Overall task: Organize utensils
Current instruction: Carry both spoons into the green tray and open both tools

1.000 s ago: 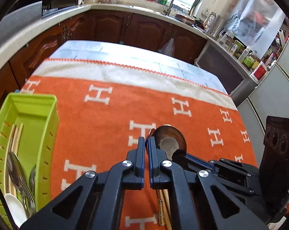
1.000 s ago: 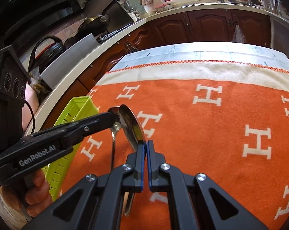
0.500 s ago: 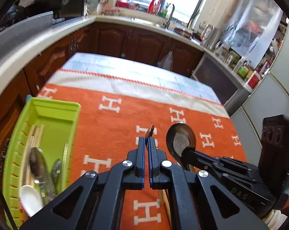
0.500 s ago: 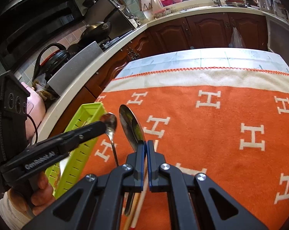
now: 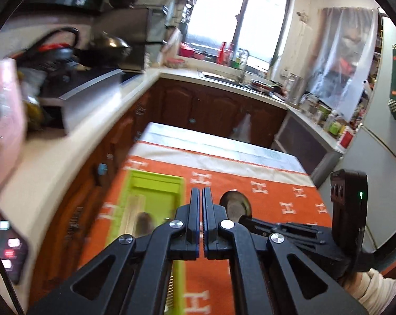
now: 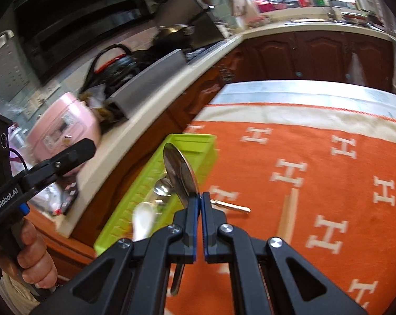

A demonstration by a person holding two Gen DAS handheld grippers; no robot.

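Note:
My right gripper (image 6: 200,197) is shut on the neck of a large metal spoon (image 6: 179,173). The bowl stands up above the fingertips and the handle hangs below. From the left wrist the same spoon (image 5: 234,204) shows at the right gripper (image 5: 247,219), over the orange cloth. My left gripper (image 5: 200,191) is shut, and nothing shows between its tips; from the right wrist the left gripper (image 6: 89,145) is at the far left, over the counter edge. The green tray (image 6: 190,139), (image 5: 156,183) lies along the cloth's left edge with a metal spoon (image 6: 163,186) and a white spoon (image 6: 142,218) in it.
The orange cloth (image 6: 316,157) with white H marks covers the table. On it lie a chopstick (image 6: 287,215) and a gold-coloured handle (image 6: 232,206). A white counter (image 5: 53,162) with a pink rice cooker (image 6: 64,128) runs along the left. A person's hand (image 6: 32,249) grips the left tool.
Both grippers rose and swung left toward the tray. The right one kept the large spoon. The small spoon seen earlier at the left gripper's tips no longer shows there.

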